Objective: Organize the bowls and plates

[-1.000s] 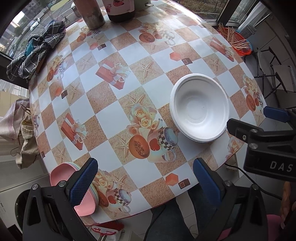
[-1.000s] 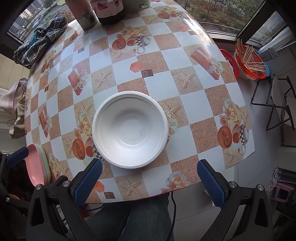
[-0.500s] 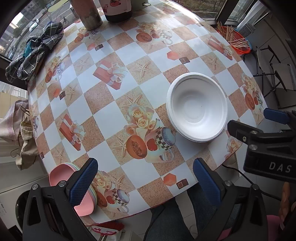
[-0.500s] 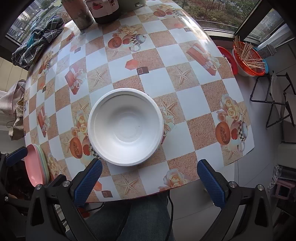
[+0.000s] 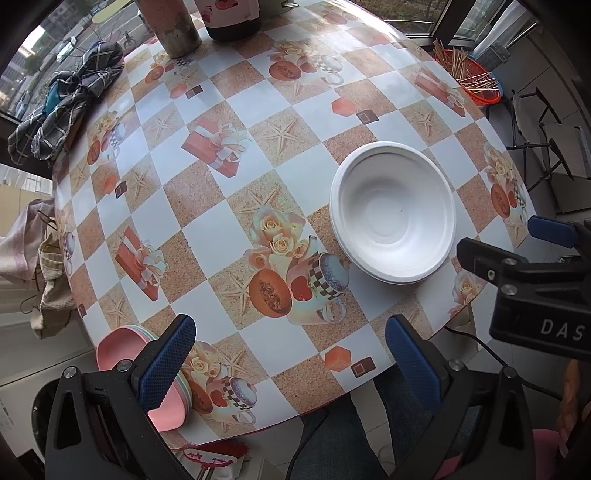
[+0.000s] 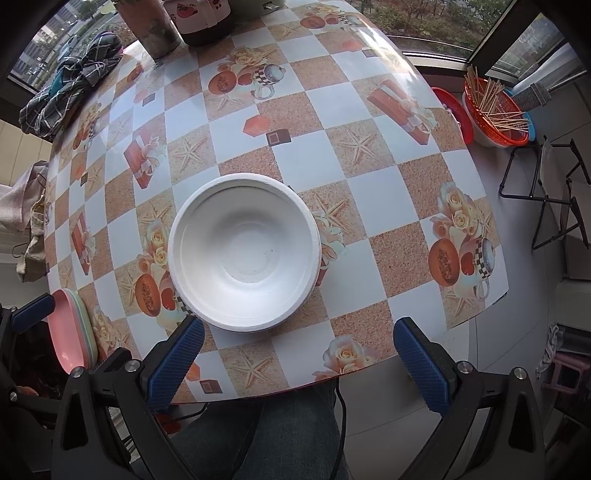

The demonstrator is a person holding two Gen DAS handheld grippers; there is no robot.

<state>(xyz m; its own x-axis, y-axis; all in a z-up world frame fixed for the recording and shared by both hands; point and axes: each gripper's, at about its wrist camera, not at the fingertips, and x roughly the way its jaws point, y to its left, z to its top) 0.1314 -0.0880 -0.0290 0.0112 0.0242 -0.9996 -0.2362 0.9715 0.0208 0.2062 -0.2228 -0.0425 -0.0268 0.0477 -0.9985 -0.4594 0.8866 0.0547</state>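
A stack of white bowls (image 5: 393,212) sits on the patterned table near its front right edge; it also shows in the right wrist view (image 6: 243,253). A stack of pink and pastel plates (image 5: 125,347) lies at the table's front left corner, partly behind my left finger; the right wrist view (image 6: 72,325) shows it too. My left gripper (image 5: 291,363) is open and empty above the front edge. My right gripper (image 6: 299,363) is open and empty, just in front of the white bowls.
A checked cloth (image 5: 70,99) lies at the far left edge. A rusty can (image 5: 170,26) and a dark jar (image 5: 231,16) stand at the back. An orange basket of sticks (image 6: 495,110) and folding chairs (image 6: 554,192) are off the table's right side.
Both grippers have drawn back and up a little from the table; the bowls look slightly farther away. Nothing was taken hold of.
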